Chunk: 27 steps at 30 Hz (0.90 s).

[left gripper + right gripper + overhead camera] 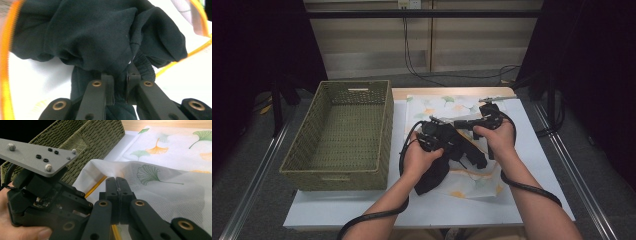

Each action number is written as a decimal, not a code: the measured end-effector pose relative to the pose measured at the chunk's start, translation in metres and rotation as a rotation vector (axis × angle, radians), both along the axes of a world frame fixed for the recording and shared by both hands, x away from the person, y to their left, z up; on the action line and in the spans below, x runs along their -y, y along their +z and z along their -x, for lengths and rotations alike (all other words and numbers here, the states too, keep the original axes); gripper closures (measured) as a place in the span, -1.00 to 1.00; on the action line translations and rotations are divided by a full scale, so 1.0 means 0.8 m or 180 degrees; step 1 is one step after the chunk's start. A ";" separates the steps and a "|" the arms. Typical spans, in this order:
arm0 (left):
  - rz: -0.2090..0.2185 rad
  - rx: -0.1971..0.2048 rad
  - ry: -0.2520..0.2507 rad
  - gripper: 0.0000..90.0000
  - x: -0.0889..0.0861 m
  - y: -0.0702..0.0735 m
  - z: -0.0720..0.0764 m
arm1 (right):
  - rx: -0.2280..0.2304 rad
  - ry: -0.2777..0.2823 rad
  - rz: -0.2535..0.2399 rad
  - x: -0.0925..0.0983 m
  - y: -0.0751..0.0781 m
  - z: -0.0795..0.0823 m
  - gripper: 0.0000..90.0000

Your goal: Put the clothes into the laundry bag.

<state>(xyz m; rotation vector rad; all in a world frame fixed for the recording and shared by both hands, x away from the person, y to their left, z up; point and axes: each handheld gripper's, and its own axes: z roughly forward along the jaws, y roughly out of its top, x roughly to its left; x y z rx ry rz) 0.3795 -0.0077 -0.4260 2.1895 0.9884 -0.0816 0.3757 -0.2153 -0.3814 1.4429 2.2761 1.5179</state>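
A white mesh bag (447, 107) printed with ginkgo leaves and edged by an orange zipper (96, 186) lies on the table. My left gripper (120, 82) is shut on a bunched dark garment (100, 37), with the white mesh and zipper around it. In the high view the garment (434, 172) hangs below my left gripper (454, 145) over the bag's near part. My right gripper (117, 192) is shut on the bag's (170, 192) raised mesh edge, with the zipper running under its jaws. It sits just beyond the left gripper (45, 195), and in the high view the right gripper (462, 124) points left.
An empty green woven basket (384, 130) stands at the table's left, close beside the bag; its wall (95, 137) rises behind the left gripper. White sheet (532, 150) covers the table to the right edge. Cables trail from both grippers toward the near edge.
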 end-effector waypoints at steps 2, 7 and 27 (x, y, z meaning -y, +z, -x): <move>-0.0033 0.0028 -0.0004 0.75 -0.001 -0.003 0.001 | 0.0004 -0.0006 -0.0001 0.000 0.000 0.000 1.00; -0.0030 0.0102 -0.0026 0.42 -0.005 -0.011 0.002 | -0.0005 -0.0004 0.0003 0.000 -0.002 0.000 1.00; -0.0488 0.0155 -0.0516 -0.64 -0.018 -0.006 0.033 | -0.0011 0.0003 0.0054 -0.002 -0.004 -0.001 1.00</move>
